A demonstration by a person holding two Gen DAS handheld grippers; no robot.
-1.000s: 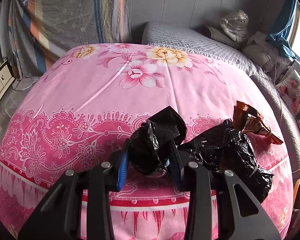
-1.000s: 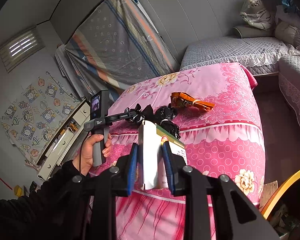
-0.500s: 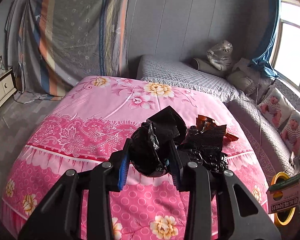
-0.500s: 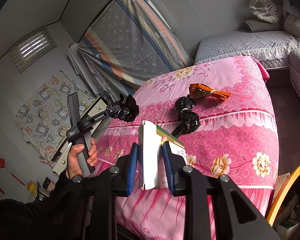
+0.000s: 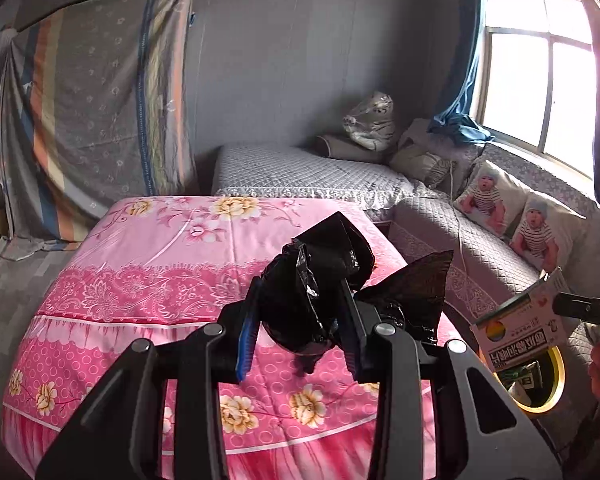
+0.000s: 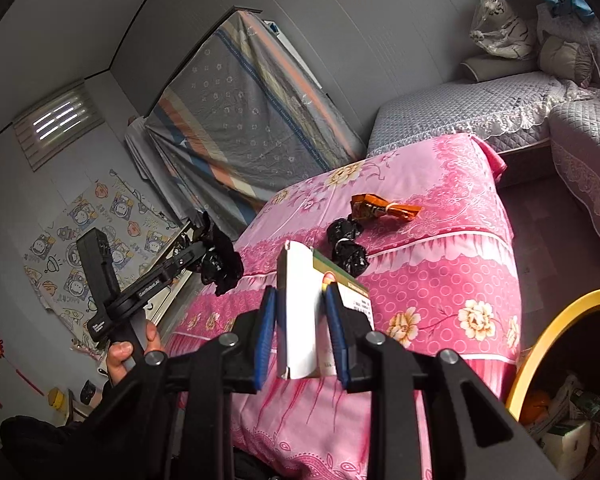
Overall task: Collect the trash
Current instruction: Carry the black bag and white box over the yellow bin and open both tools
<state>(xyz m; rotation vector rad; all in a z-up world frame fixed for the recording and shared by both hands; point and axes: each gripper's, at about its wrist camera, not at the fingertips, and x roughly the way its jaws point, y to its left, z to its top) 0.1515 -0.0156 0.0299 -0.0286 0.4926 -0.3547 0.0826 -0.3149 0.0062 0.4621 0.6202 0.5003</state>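
two grippers raised off the pink bed [image 6: 440, 276]: left gripper [image 5: 300, 320] clamped on a crumpled black bag [image 5: 312, 288], right gripper [image 6: 302, 332] clamped on a small carton [image 6: 300, 312]. a second black bag [image 6: 346, 246] and an orange wrapper [image 6: 384, 209] lie near the bed's front edge; the yellow-rimmed bin [image 6: 548, 340] stands at lower right.

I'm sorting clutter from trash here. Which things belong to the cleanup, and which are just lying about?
Cleanup: black bag in left gripper; box in right gripper; black bag on the bed; orange wrapper; bin.

Lying about: baby pillows; striped sheet.
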